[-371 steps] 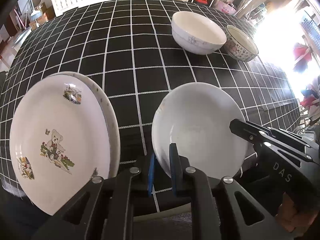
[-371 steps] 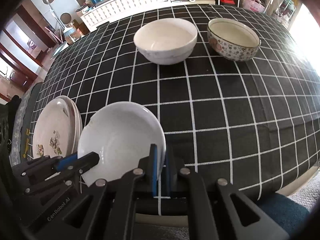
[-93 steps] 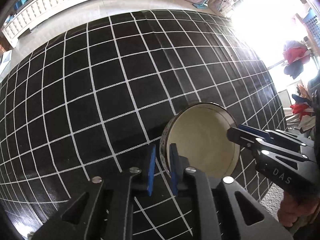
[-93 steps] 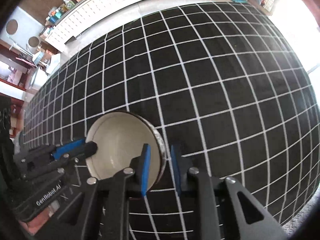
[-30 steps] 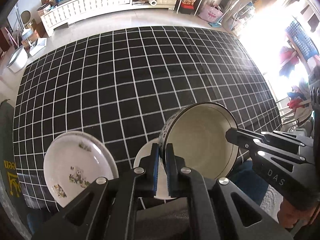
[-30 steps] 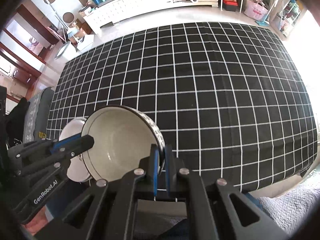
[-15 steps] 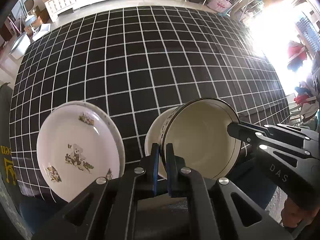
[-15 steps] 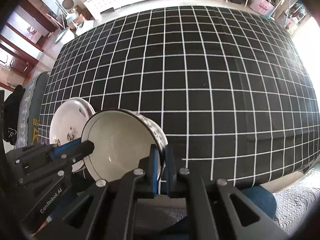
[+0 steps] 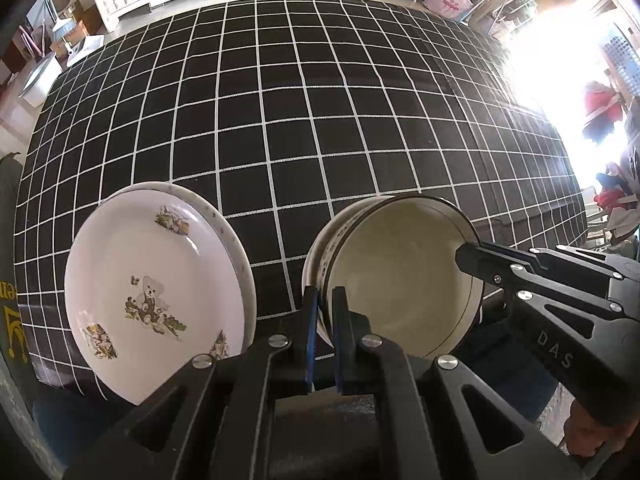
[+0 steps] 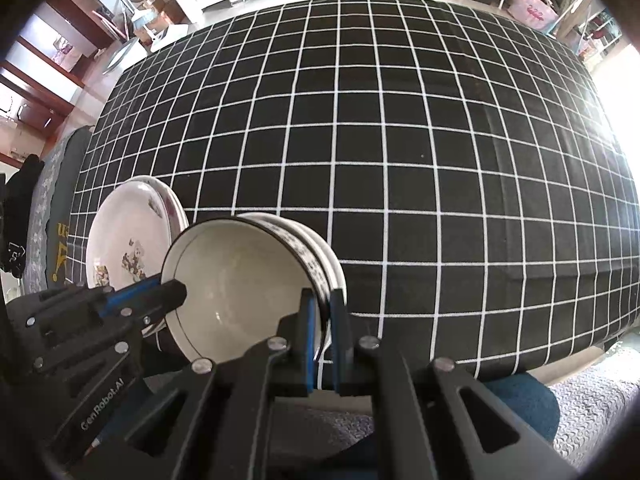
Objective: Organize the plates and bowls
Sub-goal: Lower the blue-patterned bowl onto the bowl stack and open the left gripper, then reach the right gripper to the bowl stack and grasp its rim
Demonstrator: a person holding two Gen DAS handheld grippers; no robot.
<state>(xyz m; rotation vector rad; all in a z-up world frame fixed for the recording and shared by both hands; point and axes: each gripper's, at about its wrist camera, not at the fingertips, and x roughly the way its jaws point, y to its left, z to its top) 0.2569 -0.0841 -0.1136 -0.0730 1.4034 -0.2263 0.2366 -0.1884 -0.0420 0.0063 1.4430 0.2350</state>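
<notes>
Each hand-held gripper, left (image 9: pixel 323 312) and right (image 10: pixel 325 312), is closed on opposite rim sides of the patterned bowl (image 9: pixel 400 280), held level at lower centre so it nests into the white bowls (image 10: pixel 334 264) beside the teddy-bear plates (image 9: pixel 156 292) on the counter (image 9: pixel 320 120).

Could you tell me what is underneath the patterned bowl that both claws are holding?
Under the patterned bowl sit white dishes; their rims peek out beside it. Their insides are covered, so how many is unclear.
</notes>
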